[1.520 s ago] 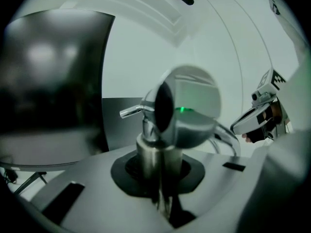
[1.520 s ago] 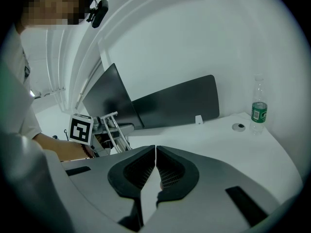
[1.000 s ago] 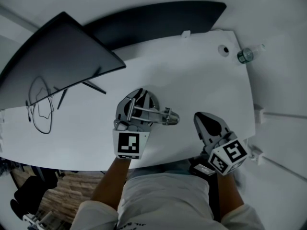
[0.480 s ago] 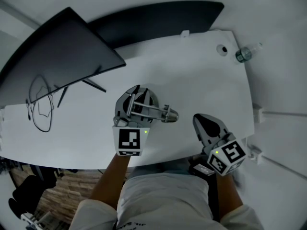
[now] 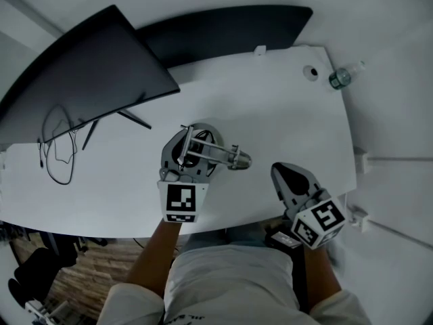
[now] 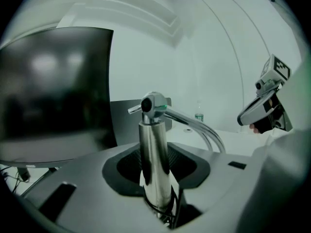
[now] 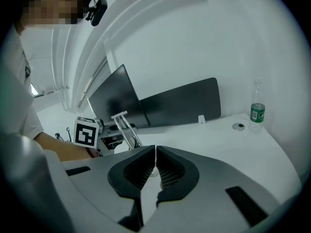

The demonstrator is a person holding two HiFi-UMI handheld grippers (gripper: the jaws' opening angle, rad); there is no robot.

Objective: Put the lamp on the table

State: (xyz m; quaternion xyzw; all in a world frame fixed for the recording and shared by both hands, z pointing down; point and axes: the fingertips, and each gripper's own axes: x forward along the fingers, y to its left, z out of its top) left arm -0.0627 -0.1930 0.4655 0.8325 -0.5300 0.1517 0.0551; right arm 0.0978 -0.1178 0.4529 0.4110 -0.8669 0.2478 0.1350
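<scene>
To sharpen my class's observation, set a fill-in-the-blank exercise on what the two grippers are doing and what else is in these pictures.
1. The left gripper has the ___ between its opening jaws.
2. The right gripper is shut on ___.
3. The bottle has a ___ label.
Missing words: lamp; nothing; green.

No legible text or numbers

Lamp (image 6: 154, 169): polished silver metal. Table (image 5: 284, 120): plain white. Monitor (image 5: 88, 80): black. Panel (image 5: 237, 29) behind table: dark grey. Bottle (image 7: 257, 111): clear with green label.
</scene>
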